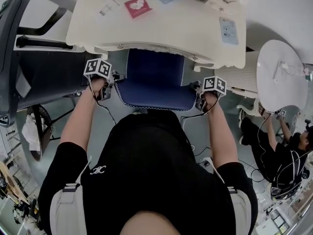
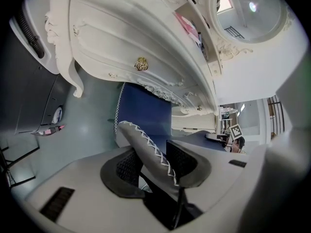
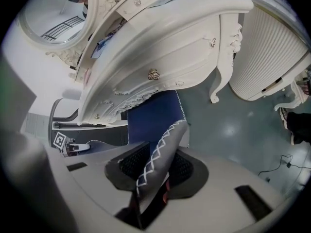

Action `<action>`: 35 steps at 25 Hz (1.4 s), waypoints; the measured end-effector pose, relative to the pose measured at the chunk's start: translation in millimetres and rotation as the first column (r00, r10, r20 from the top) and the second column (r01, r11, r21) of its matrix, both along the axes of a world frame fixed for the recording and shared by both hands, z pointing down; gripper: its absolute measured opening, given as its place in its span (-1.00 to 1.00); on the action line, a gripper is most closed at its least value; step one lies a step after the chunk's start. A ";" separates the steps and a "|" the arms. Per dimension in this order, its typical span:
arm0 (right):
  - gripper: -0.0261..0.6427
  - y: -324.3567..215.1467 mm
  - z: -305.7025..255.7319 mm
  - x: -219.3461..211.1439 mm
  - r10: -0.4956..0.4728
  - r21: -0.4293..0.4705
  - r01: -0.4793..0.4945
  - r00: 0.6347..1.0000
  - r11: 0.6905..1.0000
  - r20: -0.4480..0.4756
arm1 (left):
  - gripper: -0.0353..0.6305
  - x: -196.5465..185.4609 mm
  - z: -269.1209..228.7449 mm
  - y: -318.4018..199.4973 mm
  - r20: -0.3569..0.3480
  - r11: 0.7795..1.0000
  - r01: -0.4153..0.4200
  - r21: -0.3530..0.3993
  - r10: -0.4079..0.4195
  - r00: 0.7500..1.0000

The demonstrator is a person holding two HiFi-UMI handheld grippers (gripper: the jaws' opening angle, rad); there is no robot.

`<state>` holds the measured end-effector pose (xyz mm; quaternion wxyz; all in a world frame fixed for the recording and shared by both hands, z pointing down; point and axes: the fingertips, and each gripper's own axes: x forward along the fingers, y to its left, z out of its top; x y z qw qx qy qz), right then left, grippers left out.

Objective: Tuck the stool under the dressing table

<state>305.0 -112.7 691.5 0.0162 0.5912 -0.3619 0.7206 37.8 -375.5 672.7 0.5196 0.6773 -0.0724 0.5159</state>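
Forearms [image 1: 80, 119] forward, jaws tight on stool [image 1: 156, 80] edges

Stool [image 1: 155, 77]: navy seat w/ white cross-stitch trim on the edge, upright, level. Partway under table [image 1: 171, 26]: far end hidden below its front edge, near end out. L + R side edges clamped in left gripper [image 2: 150, 159] and right gripper [image 3: 155, 164]. Table: white, carved curved front, gold knob [image 2: 141, 63], curved legs.
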 end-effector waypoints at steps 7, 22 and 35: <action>-0.62 -23.7 2.7 32.7 -0.003 0.011 0.004 0.999 1.000 -0.037 | -0.47 29.6 3.5 -21.8 -0.037 0.999 0.029 0.025 -0.028 0.999; -0.62 -55.8 23.5 60.2 0.023 0.018 -0.023 0.999 1.000 -0.034 | -0.47 57.0 23.6 -55.8 -0.027 0.997 0.071 0.044 -0.070 0.997; -0.60 -38.7 52.6 41.7 -0.041 -0.047 0.041 0.999 0.998 0.000 | -0.46 40.8 50.1 -43.6 0.034 1.000 0.004 0.017 -0.005 0.999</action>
